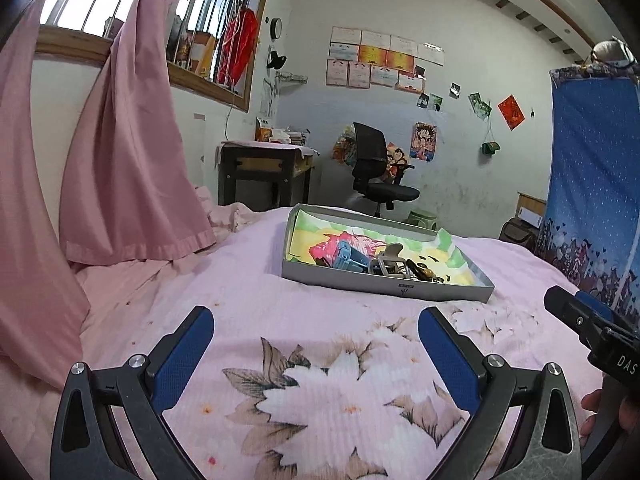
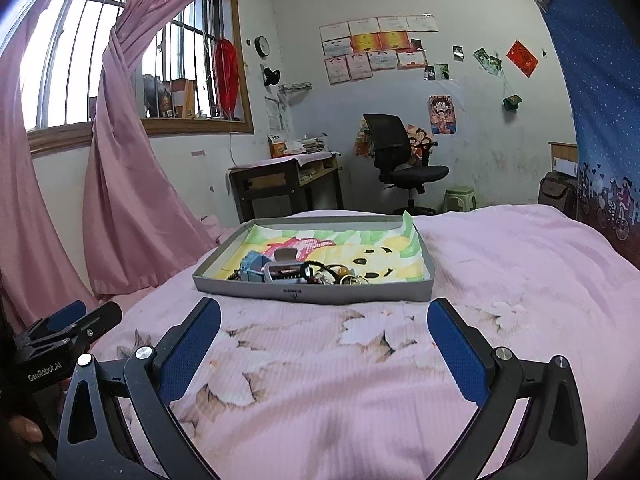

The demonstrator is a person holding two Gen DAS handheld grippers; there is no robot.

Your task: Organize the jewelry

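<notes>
On the bed (image 2: 500,264), a grey tray (image 2: 312,294) keeps the jewelry (image 2: 320,273) heaped at its near edge, seemingly tangled. My left gripper (image 1: 316,330) and right gripper (image 2: 324,320) hover short, both spread, empty.

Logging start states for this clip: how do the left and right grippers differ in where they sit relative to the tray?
The left gripper views the grey tray ahead and rightward, at an angle; the right gripper faces it nearly square-on and centred. Both are open, empty, above the floral bedspread, short of the tray.
</notes>
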